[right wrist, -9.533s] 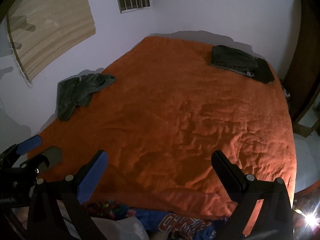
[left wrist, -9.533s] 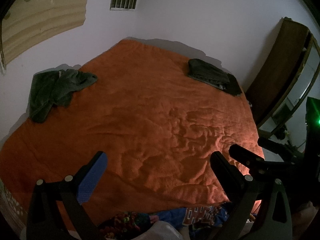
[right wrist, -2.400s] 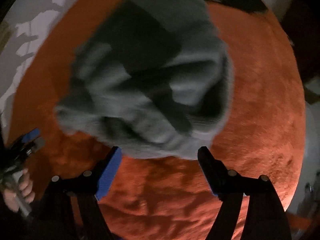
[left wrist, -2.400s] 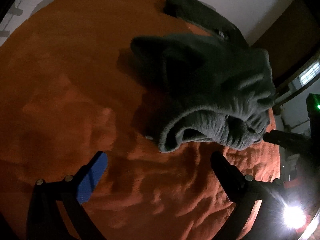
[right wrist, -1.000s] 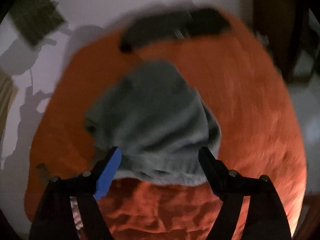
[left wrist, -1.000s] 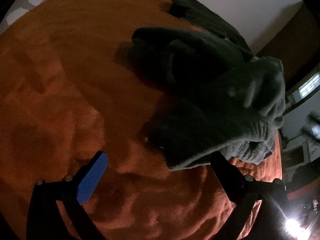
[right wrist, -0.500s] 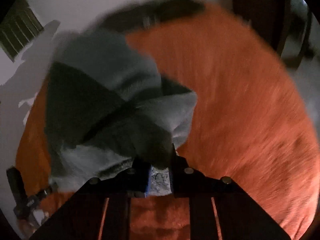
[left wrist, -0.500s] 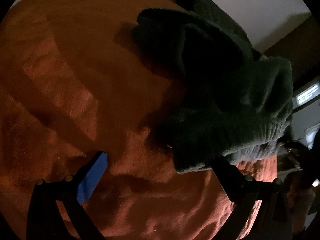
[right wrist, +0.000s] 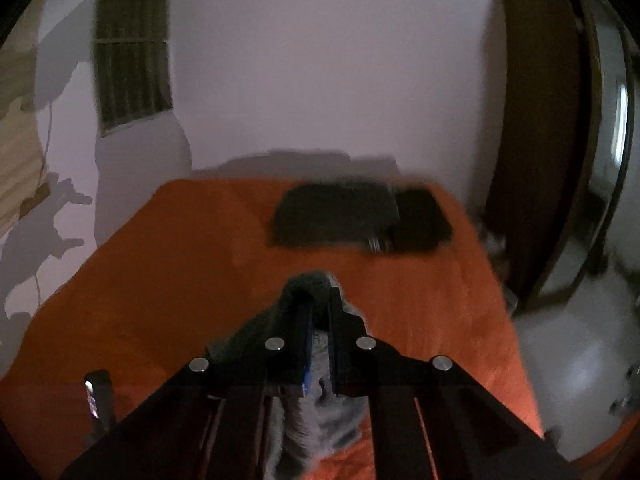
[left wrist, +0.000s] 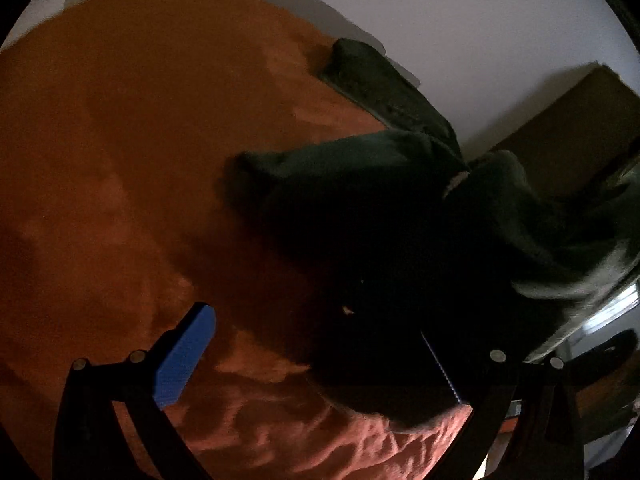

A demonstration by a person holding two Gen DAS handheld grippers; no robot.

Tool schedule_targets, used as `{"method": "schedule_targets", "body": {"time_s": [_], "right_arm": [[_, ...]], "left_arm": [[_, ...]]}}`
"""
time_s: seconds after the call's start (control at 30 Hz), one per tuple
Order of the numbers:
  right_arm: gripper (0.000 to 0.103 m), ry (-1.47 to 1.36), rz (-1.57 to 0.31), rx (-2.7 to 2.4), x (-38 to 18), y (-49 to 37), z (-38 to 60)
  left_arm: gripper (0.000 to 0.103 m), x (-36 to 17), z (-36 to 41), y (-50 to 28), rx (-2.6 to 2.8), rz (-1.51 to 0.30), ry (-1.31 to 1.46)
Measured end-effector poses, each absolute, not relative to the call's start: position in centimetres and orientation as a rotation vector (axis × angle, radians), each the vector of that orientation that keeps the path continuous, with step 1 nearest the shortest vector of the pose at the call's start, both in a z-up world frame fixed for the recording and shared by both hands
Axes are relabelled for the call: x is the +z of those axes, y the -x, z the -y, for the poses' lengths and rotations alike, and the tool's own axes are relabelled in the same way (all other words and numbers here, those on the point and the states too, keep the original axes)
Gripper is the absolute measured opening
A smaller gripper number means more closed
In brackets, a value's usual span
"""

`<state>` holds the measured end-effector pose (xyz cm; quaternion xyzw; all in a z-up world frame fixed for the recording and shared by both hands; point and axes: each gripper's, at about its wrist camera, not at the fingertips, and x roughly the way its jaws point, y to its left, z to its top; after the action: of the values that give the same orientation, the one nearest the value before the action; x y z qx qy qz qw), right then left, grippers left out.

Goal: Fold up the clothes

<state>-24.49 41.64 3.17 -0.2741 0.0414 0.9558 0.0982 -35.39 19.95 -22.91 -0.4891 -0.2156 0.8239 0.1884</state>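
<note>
Grey garment (right wrist: pixel 320 364) now lifted, pinched in right claw (right wrist: pixel 320 320), left claw (left wrist: pixel 320 356) spread

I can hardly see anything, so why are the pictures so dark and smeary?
The room is dim. In the left wrist view, the grey garment goes almost black in shadow over the orange blanket. In the right wrist view, the folded pile and door are smeared by motion blur. Both views bend at the edges: fisheye lenses.

No text, label or number can be read in either view. Both are dim, perhaps hiding small print.
</note>
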Motion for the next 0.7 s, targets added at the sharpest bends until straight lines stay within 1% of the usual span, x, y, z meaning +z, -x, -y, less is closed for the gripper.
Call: {"method": "schedule_targets", "body": {"time_s": [0.17, 0.23, 0.33, 0.37, 0.43, 0.5, 0.53, 0.6, 0.67, 0.7], "right_arm": [[0.005, 0.707, -0.034, 2.868, 10.8, 24.0, -37.4], [0.005, 0.657, -0.016, 2.873, 14.7, 23.8, -36.6], [0.005, 0.532, -0.055, 2.887, 21.1, 23.7, -36.3], [0.005, 0.521, -0.054, 2.896, 22.3, 24.2, -36.1], [0.005, 0.615, 0.029, 2.942, 24.0, 25.8, -33.8], [0.005, 0.714, 0.109, 2.956, 23.3, 27.0, -31.1], [0.005, 0.795, 0.147, 2.973, 21.9, 27.6, -29.6], [0.006, 0.932, 0.195, 2.994, 18.0, 28.7, -27.6], [0.008, 1.109, 0.216, 3.013, 13.1, 29.6, -25.3], [0.008, 1.240, 0.220, 3.010, 10.4, 30.4, -24.3]], "left_arm": [[0.102, -16.9, -16.9, 32.6, 2.244, 0.657, 1.225], [0.102, -14.1, -16.9, 32.0, 2.257, 0.646, 1.148], [0.102, -9.8, -14.5, 30.7, 2.276, 0.655, 1.024], [0.102, -8.4, -13.6, 30.3, 2.279, 0.667, 0.986], [0.102, -7.6, -12.6, 30.1, 2.297, 0.658, 0.971], [0.102, -6.8, -11.6, 29.9, 2.315, 0.648, 0.959], [0.102, -6.4, -11.1, 29.9, 2.324, 0.643, 0.952], [0.102, -5.7, -10.1, 29.7, 2.341, 0.634, 0.939], [0.102, -5.6, -8.4, 30.2, 2.343, 0.668, 0.947], [0.102, -5.8, -7.8, 30.4, 2.340, 0.691, 0.951]]}}
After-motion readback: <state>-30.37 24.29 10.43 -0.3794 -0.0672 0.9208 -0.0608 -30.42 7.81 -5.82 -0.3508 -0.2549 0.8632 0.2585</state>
